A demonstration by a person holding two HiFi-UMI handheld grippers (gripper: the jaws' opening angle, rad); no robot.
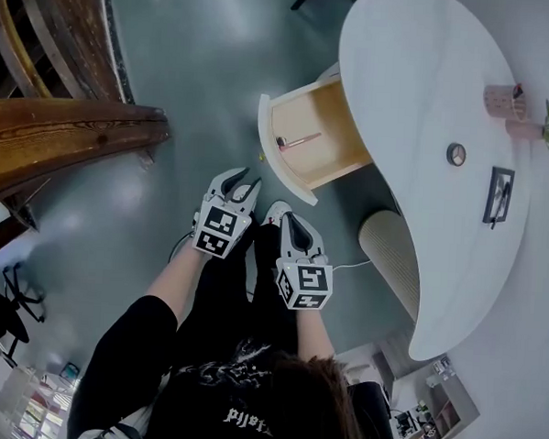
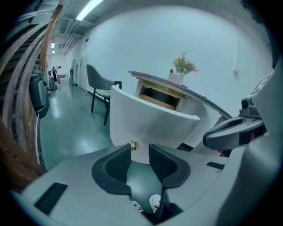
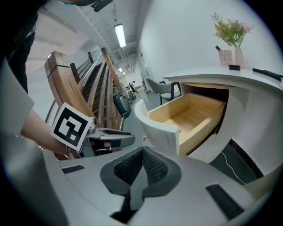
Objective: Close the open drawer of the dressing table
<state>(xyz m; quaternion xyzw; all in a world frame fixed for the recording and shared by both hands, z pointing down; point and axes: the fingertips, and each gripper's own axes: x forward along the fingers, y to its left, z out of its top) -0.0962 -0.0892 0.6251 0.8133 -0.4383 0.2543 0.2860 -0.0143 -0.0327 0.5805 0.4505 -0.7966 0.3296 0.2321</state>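
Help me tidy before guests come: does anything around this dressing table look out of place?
The drawer stands pulled far out of the dressing table, wide open. Nothing looks spilled or damaged.

You wear a black short-sleeved T-shirt [image 1: 202, 385] with white lettering on the front, black trousers [image 1: 223, 289] and white shoes [image 2: 154, 202] flecked with red. Your left tool [image 1: 242, 181] and right tool [image 1: 289, 220] share the same pale grey moulded shell, each ending in two dark grey fingers whose pads [image 2: 118, 164] carry a fine gridded texture. Each tool bears a white cube, the left cube [image 1: 217, 231] and the right cube [image 1: 305, 284], printed with bold black square markers on its faces.
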